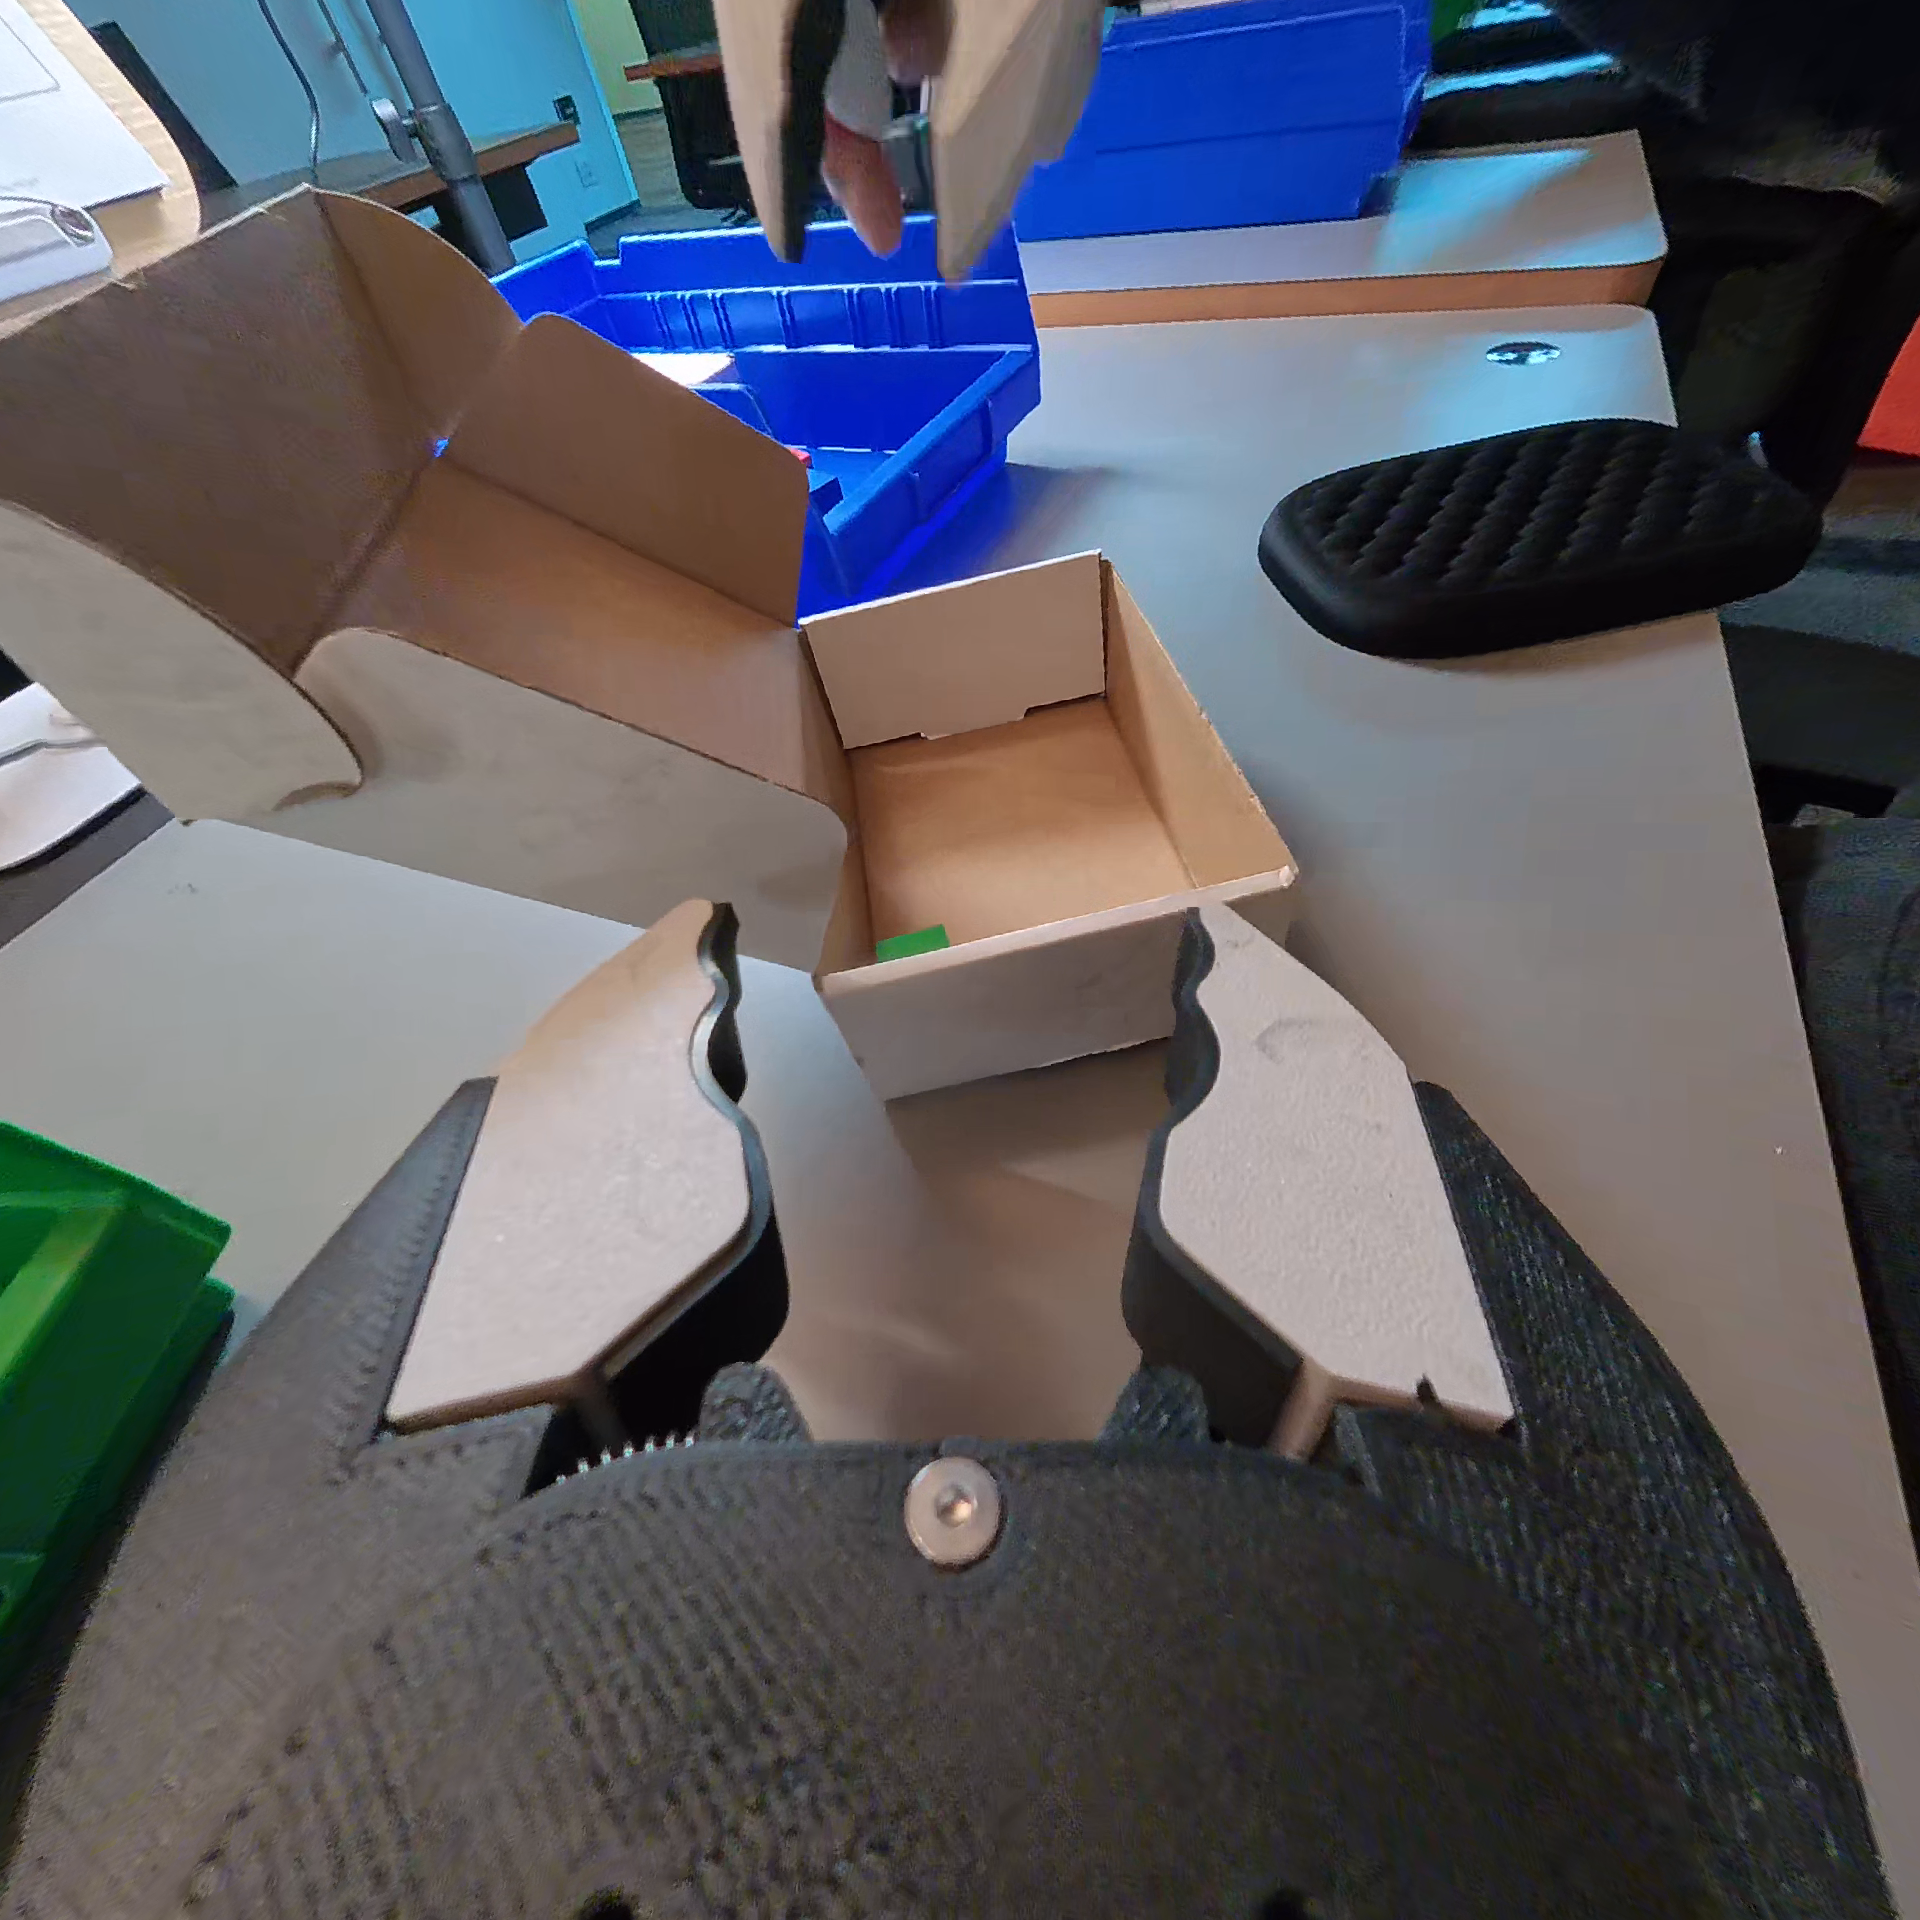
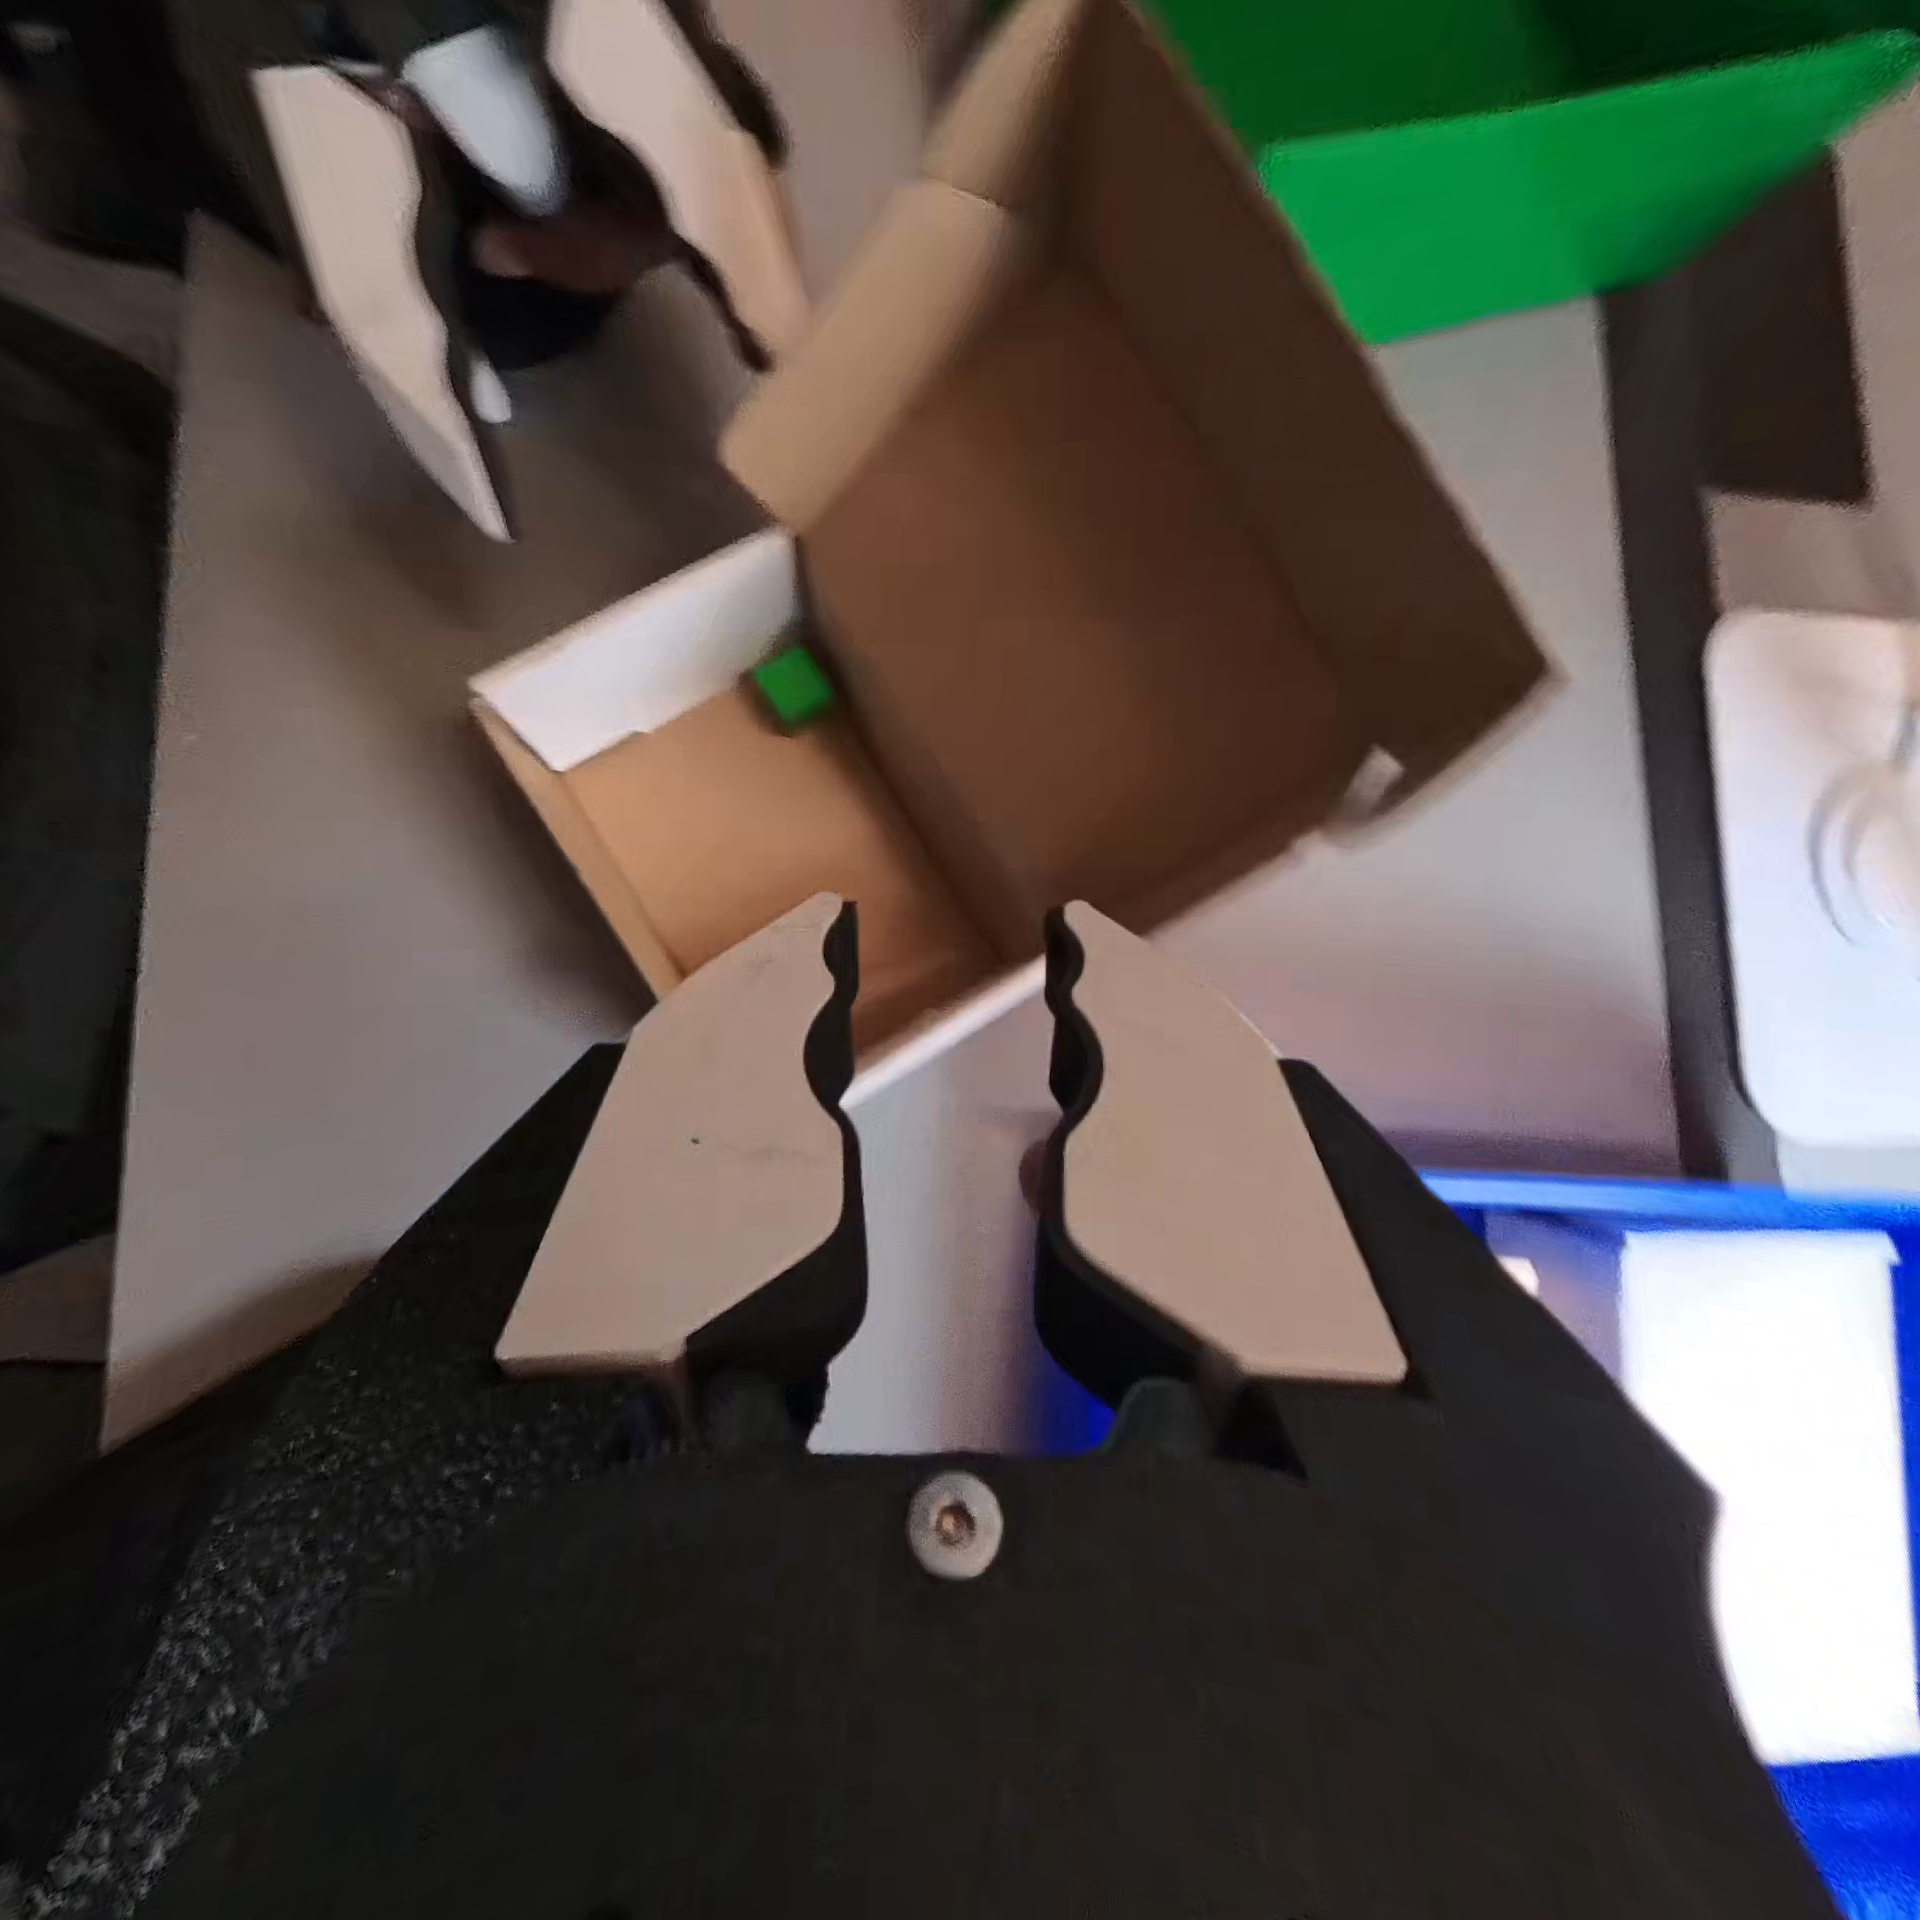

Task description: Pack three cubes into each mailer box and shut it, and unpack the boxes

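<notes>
Right wrist view | your right gripper (image 2: 951, 914) was spread, empty, above the open mailer box (image 2: 582, 665) | left gripper (image 1: 961, 914) released beside it | green cube (image 2: 792, 686) in a corner | step likely packing or unpacking; next needs a grasp.

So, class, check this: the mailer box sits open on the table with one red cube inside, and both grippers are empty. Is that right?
Not quite: the cube in the open box is green, not red, as the right wrist view shows. The rest holds: the box sits on the table, and the left gripper and right gripper are open and empty.
</notes>
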`<state>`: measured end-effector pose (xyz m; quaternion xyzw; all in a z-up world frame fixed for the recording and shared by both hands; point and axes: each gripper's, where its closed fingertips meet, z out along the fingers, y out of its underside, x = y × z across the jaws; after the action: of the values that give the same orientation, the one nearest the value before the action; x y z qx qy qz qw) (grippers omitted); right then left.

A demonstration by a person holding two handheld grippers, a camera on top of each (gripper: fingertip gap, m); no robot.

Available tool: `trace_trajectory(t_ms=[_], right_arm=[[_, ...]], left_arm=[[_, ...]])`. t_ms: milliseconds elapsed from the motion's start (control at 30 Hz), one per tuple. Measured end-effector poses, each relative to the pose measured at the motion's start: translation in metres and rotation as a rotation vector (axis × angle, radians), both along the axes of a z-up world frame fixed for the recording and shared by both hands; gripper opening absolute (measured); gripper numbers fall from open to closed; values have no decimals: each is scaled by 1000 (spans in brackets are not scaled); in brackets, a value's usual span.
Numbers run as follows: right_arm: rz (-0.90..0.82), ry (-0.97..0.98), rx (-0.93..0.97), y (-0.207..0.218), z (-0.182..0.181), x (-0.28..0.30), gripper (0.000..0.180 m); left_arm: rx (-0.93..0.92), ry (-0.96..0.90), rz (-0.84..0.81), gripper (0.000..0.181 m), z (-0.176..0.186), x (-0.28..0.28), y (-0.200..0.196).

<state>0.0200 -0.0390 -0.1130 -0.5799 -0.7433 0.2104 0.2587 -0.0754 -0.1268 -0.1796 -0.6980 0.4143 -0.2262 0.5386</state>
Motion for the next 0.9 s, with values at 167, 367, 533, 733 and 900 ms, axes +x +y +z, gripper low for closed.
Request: trace_trajectory(t_ms=[167,367,533,733,900], right_arm=[[166,-154,81,-55,-58,-41,34],[228,-223,186,-59,-108,-76,35],[251,-251,214,-59,-131,-86,36],[164,-217,292,-41,-131,-99,24],[135,-210,319,-37,-131,-105,25]], left_arm=[[-42,33,40,79,3,4,-4],[-101,30,90,78,7,11,-19],[-127,40,100,78,-2,14,-27],[-144,47,109,76,-11,12,-23],[-144,87,138,73,-20,8,-18]])
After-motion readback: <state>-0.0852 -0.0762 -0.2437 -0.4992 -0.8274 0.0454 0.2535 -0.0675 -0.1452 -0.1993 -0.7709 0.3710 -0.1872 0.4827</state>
